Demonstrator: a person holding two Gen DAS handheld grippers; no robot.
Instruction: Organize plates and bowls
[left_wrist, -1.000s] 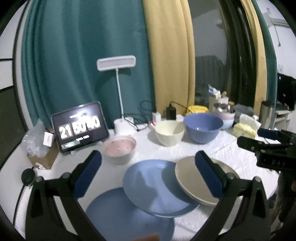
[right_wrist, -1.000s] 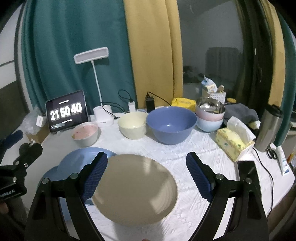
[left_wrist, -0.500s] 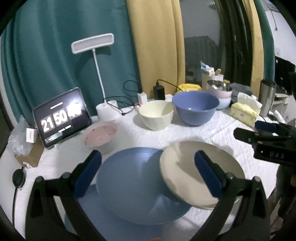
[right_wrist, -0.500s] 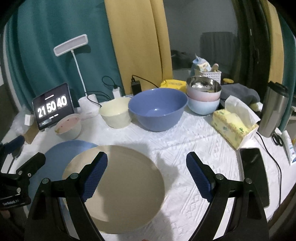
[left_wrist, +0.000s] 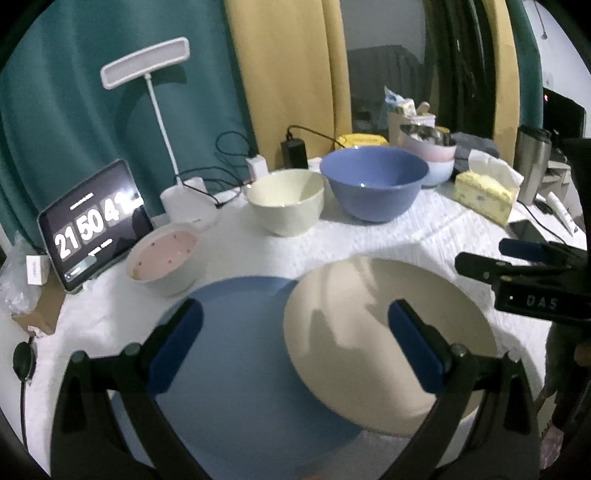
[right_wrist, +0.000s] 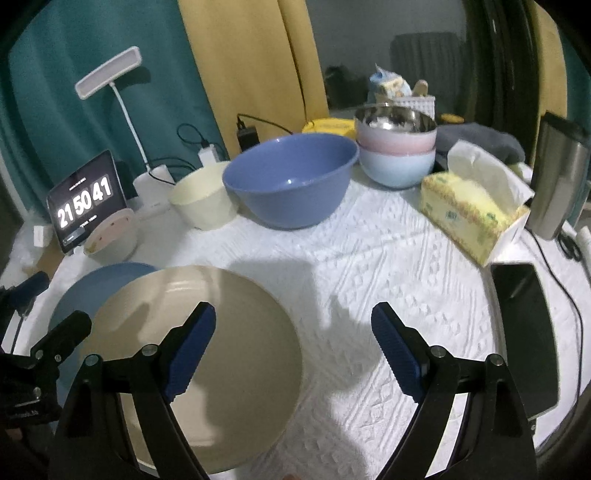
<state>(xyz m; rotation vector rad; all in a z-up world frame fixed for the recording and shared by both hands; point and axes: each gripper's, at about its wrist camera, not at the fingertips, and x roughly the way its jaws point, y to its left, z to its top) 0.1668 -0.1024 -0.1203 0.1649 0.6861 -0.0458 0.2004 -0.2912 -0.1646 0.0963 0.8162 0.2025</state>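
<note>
Left wrist view: beige plate (left_wrist: 369, 332) hides blue plate's (left_wrist: 236, 350) right edge.

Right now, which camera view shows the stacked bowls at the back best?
The right wrist view: the stacked bowls appear large and unobstructed. In the left wrist view the same stack is smaller and partly hidden behind the big blue bowl.

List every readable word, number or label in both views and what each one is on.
"21 50 41": large digits on the tablet clock.
"DAS": on the body of the right gripper, seen from the left wrist view.
Small text on the tablet, the tissue box print and the left gripper label: too blurred to read.
</note>
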